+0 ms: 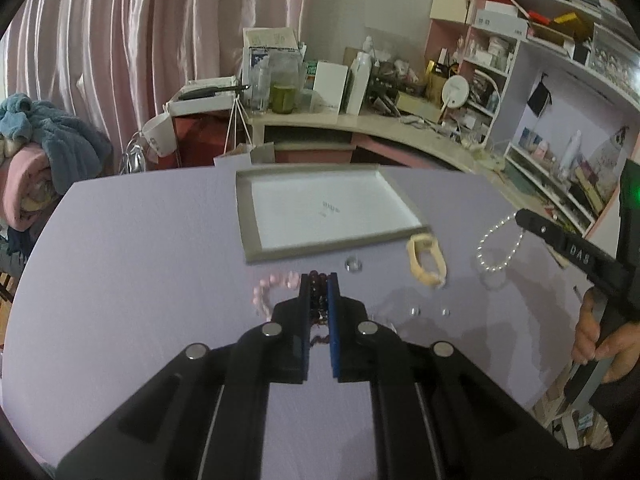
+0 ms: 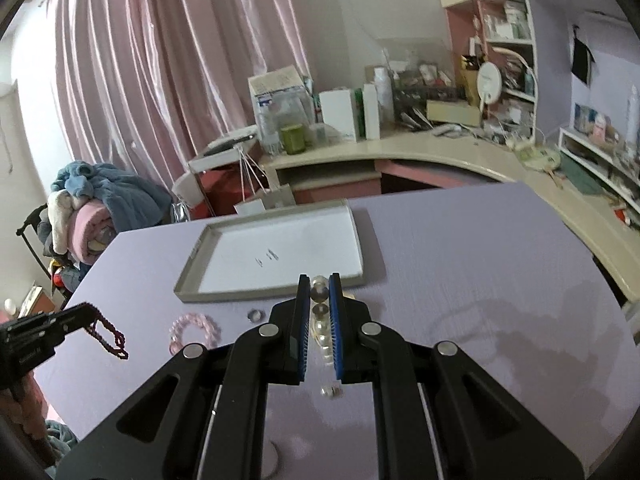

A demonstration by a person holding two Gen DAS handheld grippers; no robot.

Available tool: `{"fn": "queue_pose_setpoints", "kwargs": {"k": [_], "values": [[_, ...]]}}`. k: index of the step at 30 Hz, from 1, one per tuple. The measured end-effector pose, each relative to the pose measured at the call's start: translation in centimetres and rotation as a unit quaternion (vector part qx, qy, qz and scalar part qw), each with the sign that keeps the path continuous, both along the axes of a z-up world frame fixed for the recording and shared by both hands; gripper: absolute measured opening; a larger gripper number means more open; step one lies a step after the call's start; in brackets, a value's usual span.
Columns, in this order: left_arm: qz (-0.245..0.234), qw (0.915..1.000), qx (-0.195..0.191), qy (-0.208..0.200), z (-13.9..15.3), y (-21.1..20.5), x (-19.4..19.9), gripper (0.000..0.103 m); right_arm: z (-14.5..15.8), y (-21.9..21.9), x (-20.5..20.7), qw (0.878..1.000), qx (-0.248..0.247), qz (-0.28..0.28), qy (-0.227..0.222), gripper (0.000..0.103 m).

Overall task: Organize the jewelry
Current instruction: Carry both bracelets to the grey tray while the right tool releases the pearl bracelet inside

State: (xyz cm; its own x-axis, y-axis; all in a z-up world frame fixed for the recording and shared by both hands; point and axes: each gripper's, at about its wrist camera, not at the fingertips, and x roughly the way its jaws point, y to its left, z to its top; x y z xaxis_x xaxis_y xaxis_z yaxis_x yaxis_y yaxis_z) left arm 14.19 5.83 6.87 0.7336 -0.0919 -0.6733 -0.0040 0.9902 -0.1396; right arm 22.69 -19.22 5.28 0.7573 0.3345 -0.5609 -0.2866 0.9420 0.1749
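While my left gripper [image 1: 319, 280] is pinched nearly shut on a dark red bead bracelet [image 1: 318, 300], its own camera shows only a bunched cluster of beads squeezed between the blue pads [image 1: 333, 312]; the right wrist view alone shows that bracelet hanging free as a loop [image 2: 110, 338] from the tips, clear of the lavender table [image 2: 460, 280]. My right gripper [image 2: 319, 284] is likewise closed as far as it goes, on a pearl bracelet [image 2: 320, 320] whose clear and pale beads sit in a line between its pads; only the left wrist view shows the rest of it, a drooping loop of small white pearls [image 1: 498, 246] dangling from the black tips, and my hand [image 1: 600, 336] wrapped round that gripper's handle. Lying on the table are a pink bead bracelet [image 2: 195, 330], glassy and rounded, a cream flat-linked bracelet [image 1: 426, 260] seen clearly only from the left, and a small ring [image 2: 255, 314] near the front edge of the grey tray [image 2: 188, 276]. That shallow tray, white inside, sits at the far middle of the table, with no jewellery in it.
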Motion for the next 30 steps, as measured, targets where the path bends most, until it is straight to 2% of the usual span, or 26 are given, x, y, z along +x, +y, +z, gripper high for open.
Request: {"fn": "queue_pose_setpoints", "kwargs": {"k": [7, 13, 18, 22, 27, 30], "values": [[-0.006, 0.9995, -0.030, 0.003, 2.0, 1.1, 4.9, 0.008, 1.2, 0.7, 3.1, 1.000, 0.013, 0.000, -0.001, 0.010], [-0.025, 0.9993, -0.029, -0.005, 3.4, 1.5, 10.4, 0.008, 2.2, 1.9, 6.4, 1.000, 0.010, 0.001, -0.007, 0.010], [-0.030, 0.9990, -0.032, -0.002, 3.1, 2.0, 14.8, 0.008, 2.3, 3.1, 10.0, 1.000, 0.005, 0.005, 0.000, 0.010], [-0.023, 0.9988, -0.041, 0.010, 1.9, 2.8, 18.2, 0.008, 1.1, 4.9, 13.5, 1.000, -0.006, 0.018, 0.021, 0.010], [-0.015, 0.9988, -0.038, 0.028, -0.2, 3.3, 21.5, 0.008, -2.1, 7.5, 17.4, 0.997, -0.013, 0.033, 0.069, 0.010], [-0.011, 0.9986, -0.035, 0.038, -1.3, 3.6, 23.0, 0.008, -3.7, 9.2, 19.6, 0.996, -0.014, 0.035, 0.083, 0.010]]}}
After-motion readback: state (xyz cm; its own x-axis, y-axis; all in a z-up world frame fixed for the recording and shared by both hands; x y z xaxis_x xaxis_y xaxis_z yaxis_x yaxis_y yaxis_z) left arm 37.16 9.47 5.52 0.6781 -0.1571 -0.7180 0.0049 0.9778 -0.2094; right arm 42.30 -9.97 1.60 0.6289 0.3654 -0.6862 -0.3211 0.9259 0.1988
